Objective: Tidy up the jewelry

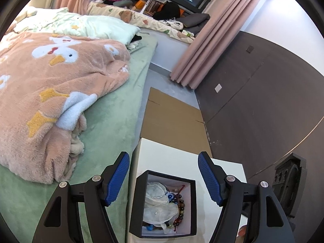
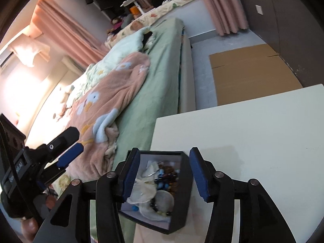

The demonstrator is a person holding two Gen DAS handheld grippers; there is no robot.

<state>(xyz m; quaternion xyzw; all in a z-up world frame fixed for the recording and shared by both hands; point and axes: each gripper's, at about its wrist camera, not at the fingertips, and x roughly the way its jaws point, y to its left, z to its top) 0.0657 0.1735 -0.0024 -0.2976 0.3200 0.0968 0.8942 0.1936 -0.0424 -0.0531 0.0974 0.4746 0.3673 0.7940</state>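
Observation:
A black box (image 1: 192, 206) with a white inside stands on the white table (image 1: 168, 158). It holds bead bracelets (image 1: 180, 204), sheer white pouches (image 1: 160, 210) and a thin silver bangle. My left gripper (image 1: 164, 174) is open and empty, its blue pads above and to either side of the box. In the right wrist view the same box (image 2: 182, 202) lies between the open fingers of my right gripper (image 2: 165, 172), which hovers over it. Beads (image 2: 166, 178) and pouches (image 2: 141, 192) show inside. The left gripper (image 2: 68, 154) shows at the left.
A bed with a green sheet (image 1: 113, 121) and a pink duck blanket (image 1: 50, 81) runs along the table's left. Flat cardboard (image 1: 172, 117) lies on the floor beyond the table. A dark wall (image 1: 263, 93) and pink curtain (image 1: 202, 50) stand to the right.

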